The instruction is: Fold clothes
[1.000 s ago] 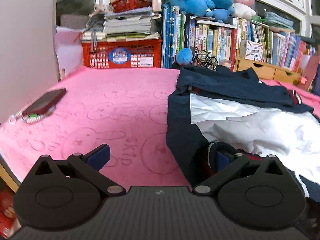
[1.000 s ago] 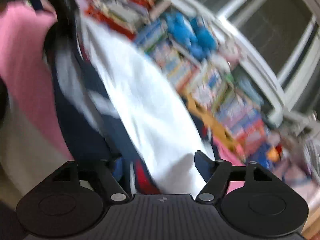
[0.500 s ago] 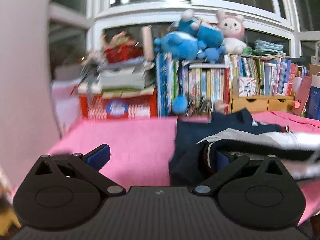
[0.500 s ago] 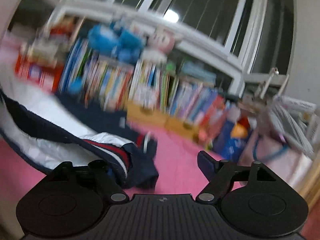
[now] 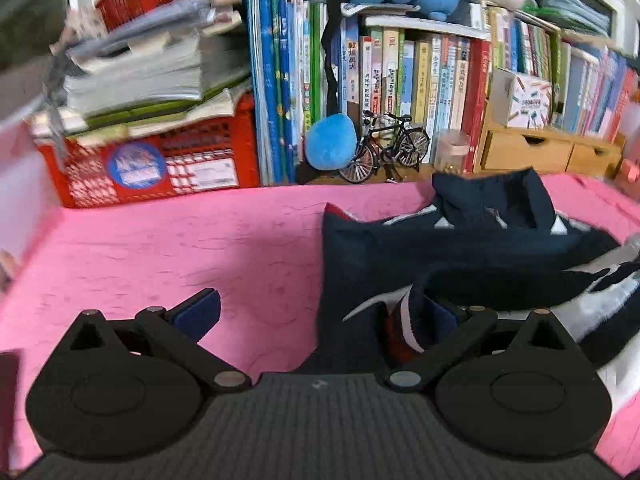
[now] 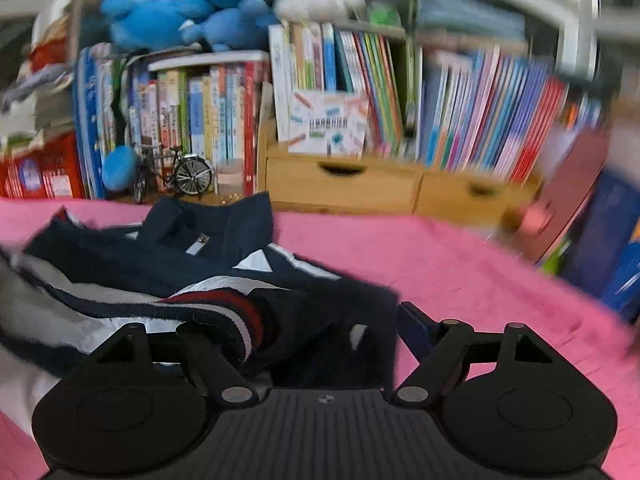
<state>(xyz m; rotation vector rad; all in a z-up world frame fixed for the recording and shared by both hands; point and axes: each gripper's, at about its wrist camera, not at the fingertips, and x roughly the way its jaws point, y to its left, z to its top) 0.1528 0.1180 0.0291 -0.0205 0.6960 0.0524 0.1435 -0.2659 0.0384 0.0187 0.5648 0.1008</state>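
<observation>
A navy jacket with white panels and a red-white striped hem lies on the pink blanket, in the left wrist view [image 5: 460,248] at right and in the right wrist view [image 6: 168,268] at left. My left gripper [image 5: 320,312] has its jaws wide apart; the striped hem [image 5: 408,324] is bunched against its right finger [image 5: 440,316]. My right gripper [image 6: 304,320] also has its jaws wide apart, with the folded hem [image 6: 240,312] draped over its left finger, which is hidden by cloth. The jacket's bottom half is folded up toward the collar [image 6: 224,216].
The pink blanket [image 5: 180,248] covers the surface. Behind it stand a red crate [image 5: 160,160] stacked with papers, rows of books [image 5: 400,72], a model bicycle [image 5: 384,148], wooden drawers [image 6: 360,184] and blue plush toys [image 6: 192,12].
Both grippers lifted the jacket's hem from the near edge and carried it forward toward the collar. The views tilted up, then back down to the blanket.
</observation>
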